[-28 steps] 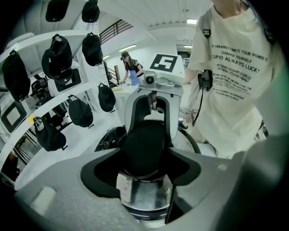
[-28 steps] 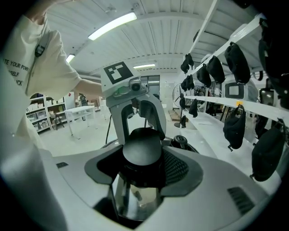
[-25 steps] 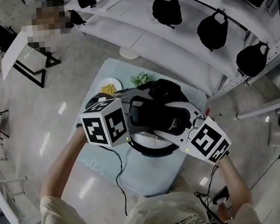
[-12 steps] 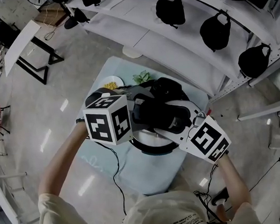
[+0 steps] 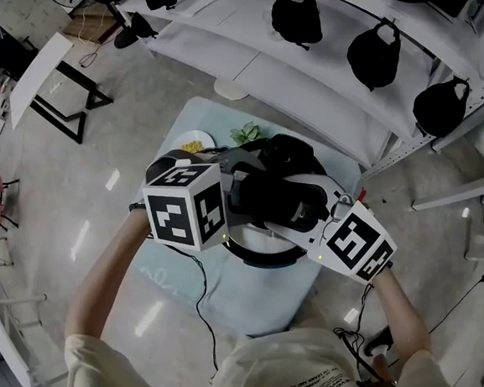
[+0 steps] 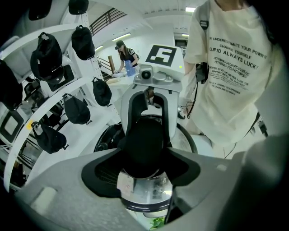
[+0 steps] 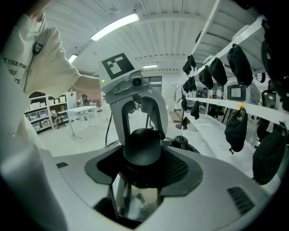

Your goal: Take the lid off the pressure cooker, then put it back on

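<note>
The pressure cooker (image 5: 264, 252), steel with a black rim, stands on a pale blue table (image 5: 256, 305). Its lid's black knob (image 6: 144, 146) fills the gap between my left gripper's (image 6: 144, 158) jaws, which press on its sides. From the opposite side my right gripper (image 7: 142, 162) closes on the same knob (image 7: 142, 146). In the head view the left gripper (image 5: 251, 198) and the right gripper (image 5: 298, 205) meet over the cooker and hide the knob. Shiny steel shows just under the knob in both gripper views. Whether the lid sits on the pot I cannot tell.
A plate of yellow food (image 5: 191, 144) and a green leafy bunch (image 5: 241, 134) lie at the table's far edge. White shelves with black bags (image 5: 293, 11) run behind the table. A black cable (image 5: 205, 297) hangs off the table's near side.
The left gripper's marker cube has tipped slightly and sits a little higher in the picture. The right gripper and the cooker have stayed where they were.
</note>
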A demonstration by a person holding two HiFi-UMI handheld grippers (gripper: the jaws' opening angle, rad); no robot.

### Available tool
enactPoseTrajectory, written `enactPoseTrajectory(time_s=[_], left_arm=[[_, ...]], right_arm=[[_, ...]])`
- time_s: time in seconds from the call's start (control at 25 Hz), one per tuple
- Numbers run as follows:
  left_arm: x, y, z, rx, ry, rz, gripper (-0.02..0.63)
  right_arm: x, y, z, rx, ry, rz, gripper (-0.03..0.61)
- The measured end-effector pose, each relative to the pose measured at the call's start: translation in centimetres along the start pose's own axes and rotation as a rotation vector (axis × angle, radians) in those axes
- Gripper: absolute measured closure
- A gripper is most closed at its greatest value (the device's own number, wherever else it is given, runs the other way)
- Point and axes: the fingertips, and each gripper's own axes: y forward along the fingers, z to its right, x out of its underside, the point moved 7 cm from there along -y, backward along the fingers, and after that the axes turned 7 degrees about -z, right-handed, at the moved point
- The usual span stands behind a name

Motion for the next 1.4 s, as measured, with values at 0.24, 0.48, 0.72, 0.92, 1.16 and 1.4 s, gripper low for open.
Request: enactPoseTrajectory(time_s=[0.24, 0.48, 0.72, 0.92, 1.16, 1.4], left_arm=[[-1.4, -1.0, -1.4, 0.016, -0.010, 0.067, 0.334], [-2.1, -1.1, -1.4, 0.009, 0.002, 0.066, 0.337], [-2.1, -1.7, -1.3, -0.030, -0.027, 0.088, 0.337], [-2.6, -2.3, -1.1, -0.058, -0.029, 0.083, 0.339], [-3.1, -3.5, -0.7, -0.099, -0.033, 0.084, 0.341], [-3.5, -4.8, 0.5, -0.134, -0.046, 0.091, 0.341]], right_arm=[[0.4, -1.5, 1.5, -0.037, 0.134, 0.123, 0.308], [0.5, -2.0, 1.5, -0.025, 0.137, 0.127, 0.308], [-0.3, -2.4, 1.7, -0.039, 0.088, 0.111, 0.310], [-0.9, -3.0, 1.7, -0.036, 0.049, 0.102, 0.310], [-2.0, -3.7, 1.4, -0.044, -0.001, 0.109, 0.311], [-3.1, -4.5, 0.3, -0.044, -0.049, 0.094, 0.311]])
